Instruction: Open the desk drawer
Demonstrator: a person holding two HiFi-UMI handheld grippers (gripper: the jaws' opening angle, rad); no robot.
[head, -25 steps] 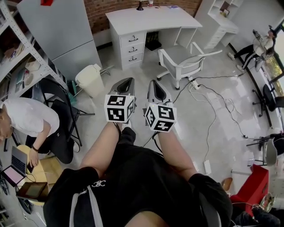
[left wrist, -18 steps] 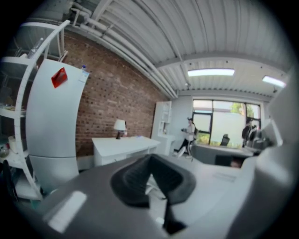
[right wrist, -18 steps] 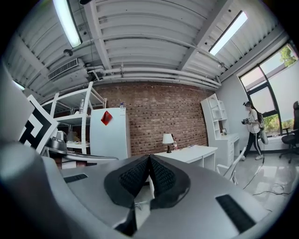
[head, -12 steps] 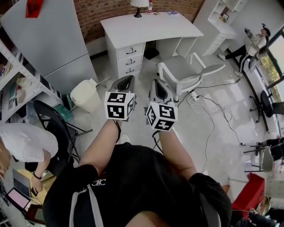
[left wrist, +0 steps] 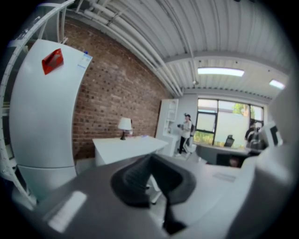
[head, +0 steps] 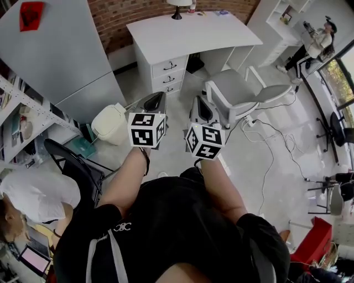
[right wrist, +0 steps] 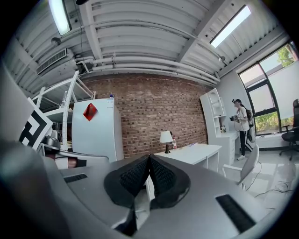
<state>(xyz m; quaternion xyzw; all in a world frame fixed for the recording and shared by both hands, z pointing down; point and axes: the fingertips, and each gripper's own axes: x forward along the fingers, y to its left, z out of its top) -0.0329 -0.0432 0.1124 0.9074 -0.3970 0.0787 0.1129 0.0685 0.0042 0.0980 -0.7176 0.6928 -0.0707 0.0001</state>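
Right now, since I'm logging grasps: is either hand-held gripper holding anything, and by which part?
Nothing is held: the left hand-held gripper and right hand-held gripper are both shut, empty.

The left forearm [head: 128,179] and right forearm [head: 218,185] are stretched forward side by side; the left gripper [head: 156,100] and right gripper [head: 198,106] are held nearly level, just apart; each pair of jaws is pressed together at the tips, with nothing gripped between them.

No legible words anywhere.
Left cube [head: 146,130], right cube [head: 205,141]: black-and-white square codes only, no letters.
Red tag [head: 30,14] on fridge [head: 61,55]: print unreadable.
Shirt [head: 171,226]: white chest print [head: 123,227], too blurred to read.
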